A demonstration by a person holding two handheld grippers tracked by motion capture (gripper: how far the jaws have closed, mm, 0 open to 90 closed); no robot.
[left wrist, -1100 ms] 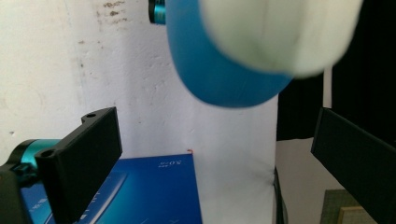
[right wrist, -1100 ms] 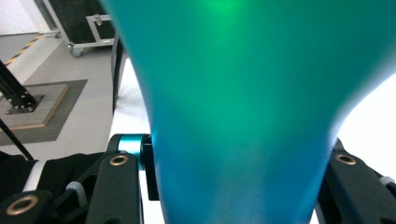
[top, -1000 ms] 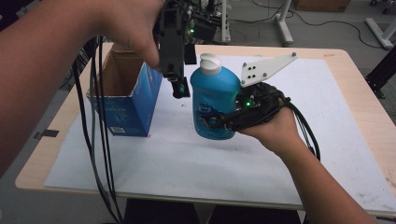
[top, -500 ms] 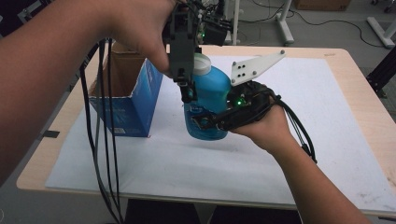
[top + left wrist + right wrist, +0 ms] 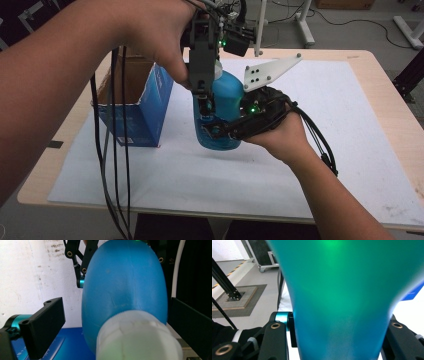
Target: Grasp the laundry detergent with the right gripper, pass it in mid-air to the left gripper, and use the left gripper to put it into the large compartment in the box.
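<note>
Beside the blue box, my right gripper pinches the blue bottle by its body. My left gripper straddles the white cap, jaws spread, seemingly not touching.

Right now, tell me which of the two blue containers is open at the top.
The blue cardboard box at the table's left: its top flaps stand open, showing the brown inside. The blue bottle beside it is closed by a white cap.

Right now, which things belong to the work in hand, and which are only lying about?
In the work:
- blue bottle with white cap
- right gripper, clamped on the bottle
- left gripper, jaws open around the cap

Lying about:
- blue cardboard box
- white sheet on the table
</note>
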